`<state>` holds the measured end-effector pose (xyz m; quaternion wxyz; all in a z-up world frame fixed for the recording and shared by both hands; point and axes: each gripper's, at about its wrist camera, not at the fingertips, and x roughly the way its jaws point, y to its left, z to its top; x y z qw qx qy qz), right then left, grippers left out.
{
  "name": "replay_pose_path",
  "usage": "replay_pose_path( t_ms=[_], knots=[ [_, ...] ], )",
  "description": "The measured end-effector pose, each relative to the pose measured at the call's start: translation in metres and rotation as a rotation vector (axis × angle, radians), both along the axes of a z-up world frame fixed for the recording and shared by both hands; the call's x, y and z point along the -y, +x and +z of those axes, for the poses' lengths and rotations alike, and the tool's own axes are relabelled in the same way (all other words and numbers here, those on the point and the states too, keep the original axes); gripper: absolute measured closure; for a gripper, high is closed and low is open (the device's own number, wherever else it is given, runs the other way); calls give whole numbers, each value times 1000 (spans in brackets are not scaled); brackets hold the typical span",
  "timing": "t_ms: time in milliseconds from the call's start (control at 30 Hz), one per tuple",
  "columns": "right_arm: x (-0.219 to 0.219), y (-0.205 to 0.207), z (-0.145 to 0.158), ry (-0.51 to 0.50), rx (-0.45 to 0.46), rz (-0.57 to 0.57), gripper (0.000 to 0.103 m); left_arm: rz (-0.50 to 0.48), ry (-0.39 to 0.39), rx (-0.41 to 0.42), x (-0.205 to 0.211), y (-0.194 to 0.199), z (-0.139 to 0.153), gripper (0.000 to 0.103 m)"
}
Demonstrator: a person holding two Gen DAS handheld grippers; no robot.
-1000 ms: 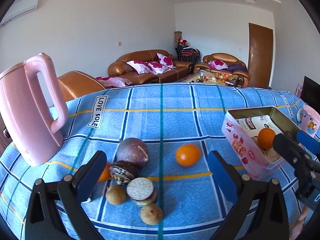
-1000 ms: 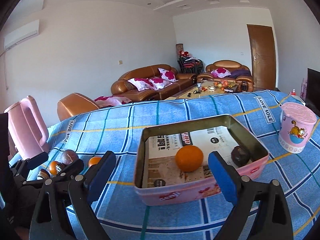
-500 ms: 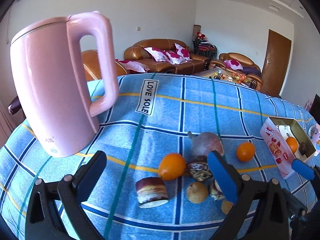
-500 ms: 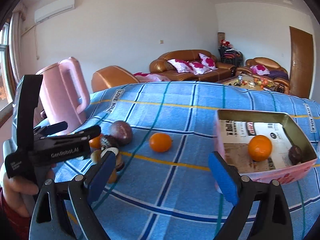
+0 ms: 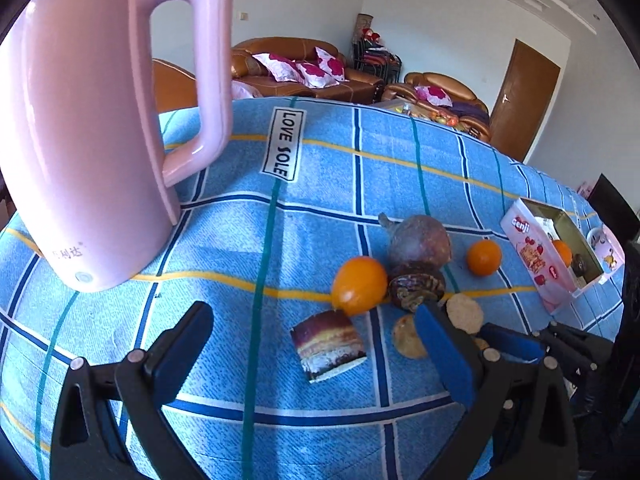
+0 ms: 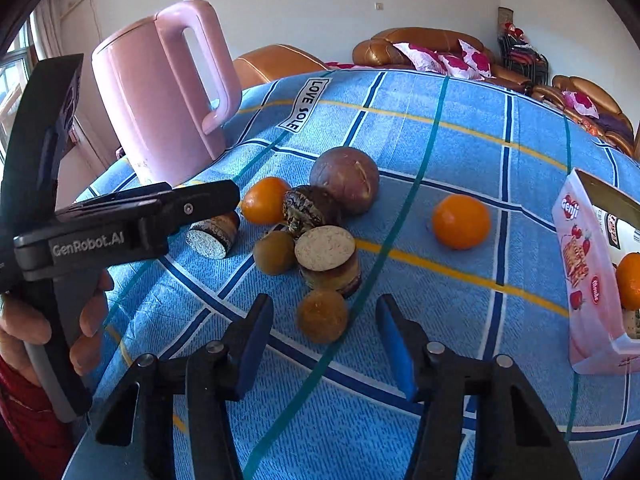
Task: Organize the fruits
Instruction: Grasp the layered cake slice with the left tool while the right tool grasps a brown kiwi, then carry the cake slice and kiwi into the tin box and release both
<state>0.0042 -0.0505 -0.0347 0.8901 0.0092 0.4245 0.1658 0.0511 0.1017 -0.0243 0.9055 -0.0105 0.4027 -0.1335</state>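
A cluster of fruit lies on the blue checked cloth: a purple passion fruit (image 6: 345, 179), an orange (image 6: 264, 199), a dark wrinkled fruit (image 6: 308, 209), a small brown fruit (image 6: 322, 316), another brown one (image 6: 275, 257), and a lone orange (image 6: 461, 221). My right gripper (image 6: 324, 347) is open, its jaws on either side of the near brown fruit. My left gripper (image 5: 316, 354) is open above a layered cake slice (image 5: 328, 344). The pink tin box (image 6: 596, 280) at right holds an orange (image 6: 630, 280).
A tall pink kettle (image 5: 92, 128) stands at the left of the table. Round cake pieces (image 6: 328, 256) sit among the fruit. A pink cup (image 5: 608, 245) is beyond the box. The table edge curves close in front. Sofas stand behind.
Both grippers swung left, from the box toward the fruit cluster. The right gripper came down close to the small brown fruit; the left moved near the kettle and the cake slice.
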Motion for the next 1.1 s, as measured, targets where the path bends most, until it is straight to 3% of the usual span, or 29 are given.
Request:
replay_pose_path(
  t_ms=[133,300,333,367,433,567,667,867,967,1100],
  knots=[
    [-4,0,1,-30,3,-2,50,-23,50,-27,7,2,-8,0],
    [-7,-1,1,-79,11,-4,51,23,96,-61,2,8,-17,0],
    [-7,-1,1,-80,12,-10,56,25,89,-66,1,9,-18,0],
    [-5,-1,1,-78,13,-15,70,28,86,-67,0,9,-18,0],
    [-1,-1,1,-78,11,-19,75,32,90,-69,0,11,-20,2],
    [2,-2,1,-90,15,-23,75,31,72,-74,-4,12,-23,32],
    [11,0,2,-35,6,-34,75,24,32,-65,-8,11,-21,56],
    [28,-3,9,23,44,-64,75,31,15,-57,-11,9,-18,59],
    [36,-7,19,59,95,-70,75,59,3,0,-18,2,-9,59],
    [49,-14,33,119,166,-88,75,133,-24,165,-25,-12,14,59]
  ],
)
